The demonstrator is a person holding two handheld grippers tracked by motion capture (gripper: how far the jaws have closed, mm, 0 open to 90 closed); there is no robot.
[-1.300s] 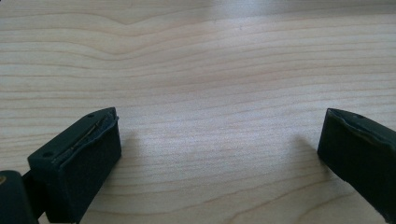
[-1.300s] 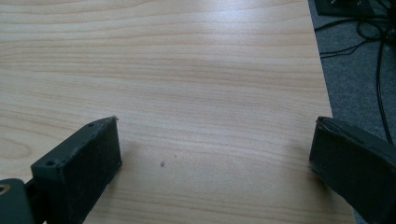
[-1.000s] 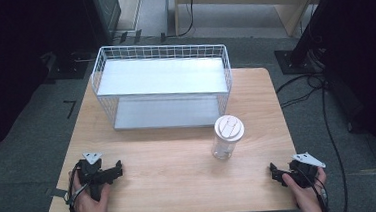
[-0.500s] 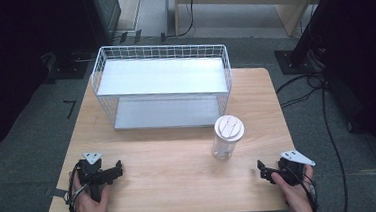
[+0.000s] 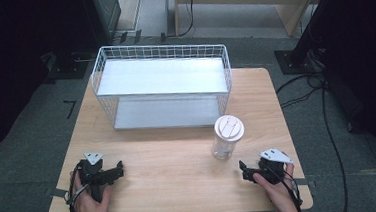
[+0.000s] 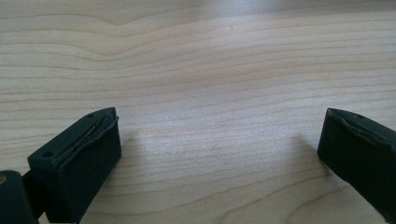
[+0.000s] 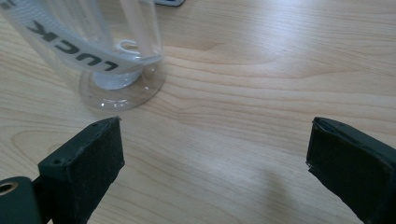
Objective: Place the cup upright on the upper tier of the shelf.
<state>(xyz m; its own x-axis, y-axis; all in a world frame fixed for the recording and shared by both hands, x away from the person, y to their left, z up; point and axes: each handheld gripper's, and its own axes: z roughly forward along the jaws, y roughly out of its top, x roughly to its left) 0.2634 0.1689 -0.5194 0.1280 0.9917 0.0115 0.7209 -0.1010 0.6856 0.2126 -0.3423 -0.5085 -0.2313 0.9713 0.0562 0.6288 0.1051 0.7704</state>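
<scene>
From where I stand over the wooden table, the left gripper sits down at about eight o'clock on the tabletop, held in the person's left hand, with its grey three-cornered plate on top. Its jaws point toward three o'clock, along the front edge. In the left gripper view its two black jaws are spread wide, with bare wood grain between them and nothing held.

At twelve o'clock, along the far side of the table, stands a white wire basket with a pale floor and a pale shelf above it, its long side running left to right.

Moving right, a clear plastic cup with a white lid stands upright at about four o'clock from the table's centre, just in front of the basket's right front corner and apart from it. In the right gripper view the cup shows a white band with black lettering.

The right gripper is at five o'clock, in the person's right hand, jaws aimed toward nine o'clock. The cup lies near it at roughly eleven o'clock from the jaw tips, not touching. In the right gripper view the jaws are wide apart and empty, and the cup's base stands beyond the left-hand jaw.
</scene>
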